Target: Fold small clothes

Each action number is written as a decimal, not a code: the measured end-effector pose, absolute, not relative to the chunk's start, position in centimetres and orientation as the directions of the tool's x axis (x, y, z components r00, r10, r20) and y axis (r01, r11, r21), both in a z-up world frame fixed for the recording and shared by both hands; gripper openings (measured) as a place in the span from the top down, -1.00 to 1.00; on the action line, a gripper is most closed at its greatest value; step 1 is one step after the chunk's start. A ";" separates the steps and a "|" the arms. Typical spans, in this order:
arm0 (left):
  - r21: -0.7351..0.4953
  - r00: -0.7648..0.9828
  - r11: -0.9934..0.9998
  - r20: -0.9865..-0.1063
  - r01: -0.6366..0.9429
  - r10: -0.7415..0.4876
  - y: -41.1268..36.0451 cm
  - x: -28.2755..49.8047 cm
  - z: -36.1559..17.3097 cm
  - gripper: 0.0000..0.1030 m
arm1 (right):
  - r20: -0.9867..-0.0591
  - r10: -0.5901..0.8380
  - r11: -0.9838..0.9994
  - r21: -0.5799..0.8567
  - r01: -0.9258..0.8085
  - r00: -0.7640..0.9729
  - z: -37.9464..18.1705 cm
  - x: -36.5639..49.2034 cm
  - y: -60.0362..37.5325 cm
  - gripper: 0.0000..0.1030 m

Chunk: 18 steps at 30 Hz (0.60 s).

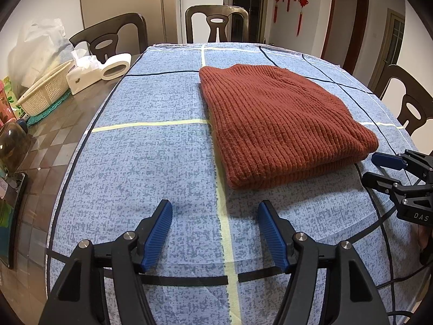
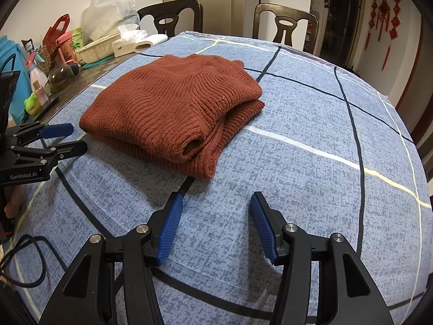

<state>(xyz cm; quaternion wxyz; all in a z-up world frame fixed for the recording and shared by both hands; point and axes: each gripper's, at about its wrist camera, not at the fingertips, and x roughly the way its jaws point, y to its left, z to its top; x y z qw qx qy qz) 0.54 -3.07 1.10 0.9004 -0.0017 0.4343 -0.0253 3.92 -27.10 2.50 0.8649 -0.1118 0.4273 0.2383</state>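
A rust-red ribbed knit sweater (image 1: pixel 278 124) (image 2: pixel 173 103) lies folded into a thick rectangle on the blue checked tablecloth (image 1: pixel 148 162). My left gripper (image 1: pixel 215 204) hovers over bare cloth just short of the sweater's near edge, open, with nothing between its blue pads. My right gripper (image 2: pixel 216 196) is also open and empty, a little short of the sweater's near corner. Each gripper shows in the other's view: the right gripper (image 1: pixel 370 166) sits beside the sweater's right edge, and the left gripper (image 2: pixel 77 136) sits by its left edge. Neither touches the sweater.
Dark wooden chairs (image 1: pixel 216 24) ring the table. On the bare table left of the cloth are a cream basket (image 1: pixel 46 92), a tissue box (image 1: pixel 81 75), a paper roll (image 1: pixel 116 66), bottles and cups (image 2: pixel 65 46). A black cable (image 2: pixel 27 265) loops over the cloth's near left corner.
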 end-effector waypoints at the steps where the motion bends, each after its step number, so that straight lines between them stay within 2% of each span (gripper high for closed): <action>1: -0.025 0.622 0.999 -0.782 0.044 -0.047 -3.1 0.5 1.1 -0.33 | -0.793 0.317 0.861 0.010 -0.508 0.521 2.5 3.9 -27.1 -0.04; 18: -0.024 0.622 0.999 -0.782 0.041 -0.044 -3.1 0.5 1.1 -0.34 | -0.792 0.317 0.861 0.011 -0.508 0.521 2.5 3.9 -27.1 -0.04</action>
